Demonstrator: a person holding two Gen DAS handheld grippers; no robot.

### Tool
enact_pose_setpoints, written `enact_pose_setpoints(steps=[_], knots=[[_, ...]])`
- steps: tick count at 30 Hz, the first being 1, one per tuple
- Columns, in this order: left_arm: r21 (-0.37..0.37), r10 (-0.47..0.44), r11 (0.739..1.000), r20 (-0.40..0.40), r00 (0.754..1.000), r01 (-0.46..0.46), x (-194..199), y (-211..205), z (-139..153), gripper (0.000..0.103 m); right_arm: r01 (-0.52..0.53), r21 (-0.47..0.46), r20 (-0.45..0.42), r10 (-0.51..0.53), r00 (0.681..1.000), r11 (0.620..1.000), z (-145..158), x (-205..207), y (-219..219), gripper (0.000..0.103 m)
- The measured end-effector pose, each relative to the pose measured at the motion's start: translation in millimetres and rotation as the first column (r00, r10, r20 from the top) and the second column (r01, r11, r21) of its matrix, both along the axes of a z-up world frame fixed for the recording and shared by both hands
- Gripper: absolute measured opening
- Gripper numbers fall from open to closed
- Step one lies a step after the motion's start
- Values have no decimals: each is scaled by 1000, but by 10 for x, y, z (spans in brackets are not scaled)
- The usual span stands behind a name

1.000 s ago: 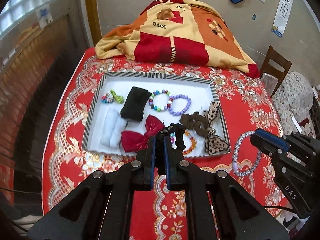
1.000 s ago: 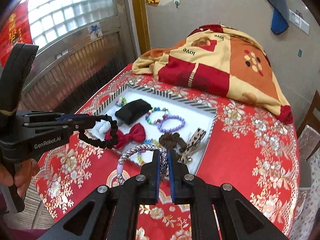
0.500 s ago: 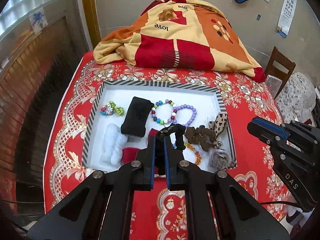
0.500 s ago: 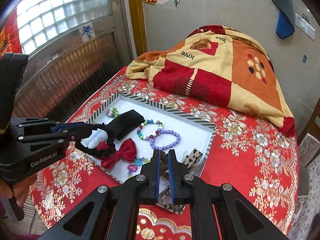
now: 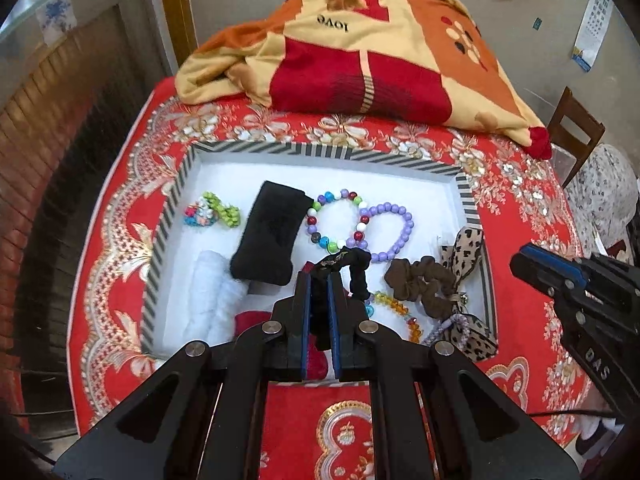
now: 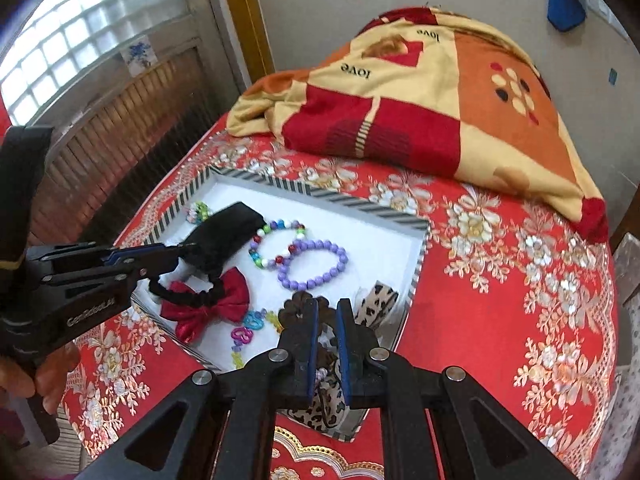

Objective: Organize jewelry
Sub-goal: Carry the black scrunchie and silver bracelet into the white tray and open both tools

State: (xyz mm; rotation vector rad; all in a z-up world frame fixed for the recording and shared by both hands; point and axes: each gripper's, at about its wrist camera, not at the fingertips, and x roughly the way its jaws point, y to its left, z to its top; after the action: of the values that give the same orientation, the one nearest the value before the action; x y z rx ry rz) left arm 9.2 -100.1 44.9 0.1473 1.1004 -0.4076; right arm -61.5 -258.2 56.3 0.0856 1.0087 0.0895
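A white tray with a striped rim (image 5: 320, 151) (image 6: 264, 179) lies on the red cloth and holds several hair ties and bead bracelets. My left gripper (image 5: 319, 280) (image 6: 176, 254) is shut on a black scrunchie (image 5: 358, 270) (image 6: 188, 298) and holds it above the tray's near side, over the red bow (image 6: 216, 304). My right gripper (image 6: 327, 312) (image 5: 520, 258) is slightly open and empty above the tray's right corner. The silver-lilac bracelet (image 5: 448, 326) lies in the tray on the leopard bow (image 5: 464, 248) (image 6: 376, 300).
A folded orange, red and yellow blanket (image 5: 360, 48) (image 6: 420, 92) lies behind the tray. A black band (image 5: 272, 232), a purple bead bracelet (image 5: 390, 226) (image 6: 316, 264) and a brown scrunchie (image 5: 420, 282) lie in the tray. A wooden chair (image 5: 576, 132) stands at the right.
My right gripper carried the silver-lilac bracelet over the tray, let it go on the leopard bow and opened a little. My left gripper moved forward over the tray with the black scrunchie.
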Motion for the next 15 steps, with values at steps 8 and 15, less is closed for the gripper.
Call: enact_pose_setpoints(steps=[8,15], knots=[[-10,-15,1000,-59,998,14,208,-200,-276,7,37,54,-43,-35,998,998,-214,61,-76,36],[13,-1,1000,-95,995,3,420,-246,-517,7,37,57,-69,-34,997,998,-319,149,-51,36]])
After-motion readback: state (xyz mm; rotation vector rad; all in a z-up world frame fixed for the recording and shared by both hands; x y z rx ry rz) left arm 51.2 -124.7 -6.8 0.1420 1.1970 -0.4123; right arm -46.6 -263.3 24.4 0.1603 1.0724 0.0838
